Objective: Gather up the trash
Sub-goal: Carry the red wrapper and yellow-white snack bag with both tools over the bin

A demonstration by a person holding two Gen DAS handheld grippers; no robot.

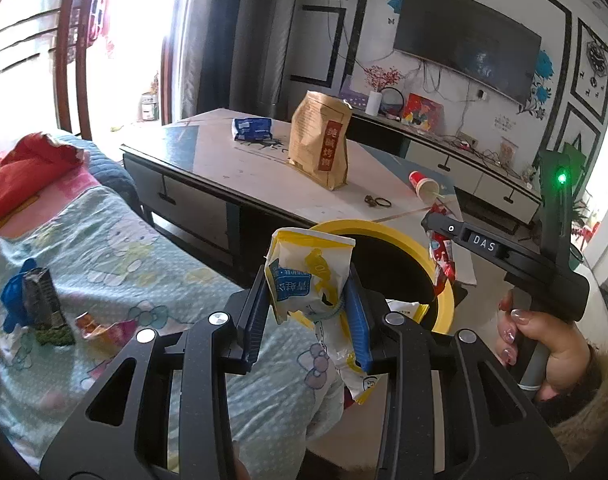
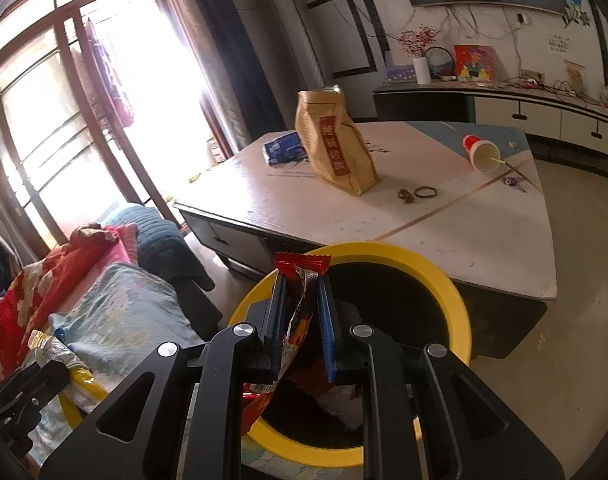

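Observation:
In the left wrist view my left gripper (image 1: 309,304) is shut on a crumpled white and yellow wrapper (image 1: 304,272), held over the sofa blanket just left of a yellow-rimmed black bin (image 1: 388,230). My right gripper (image 2: 300,300) is shut on a red snack wrapper (image 2: 302,276) that hangs over the near edge of the bin (image 2: 432,272). The left wrist view also shows the right gripper (image 1: 438,220), held by a hand (image 1: 544,336), with the red wrapper (image 1: 442,254) dangling above the bin's right rim. A pale wrapper lies inside the bin (image 2: 344,404).
On the sofa blanket (image 1: 144,256) lie a dark carton (image 1: 44,304), a blue scrap (image 1: 12,300) and an orange-pink wrapper (image 1: 104,328). The coffee table (image 2: 464,232) carries a brown paper bag (image 2: 336,148), a blue packet (image 2: 284,148), a tipped red cup (image 2: 480,152) and a ring (image 2: 425,191).

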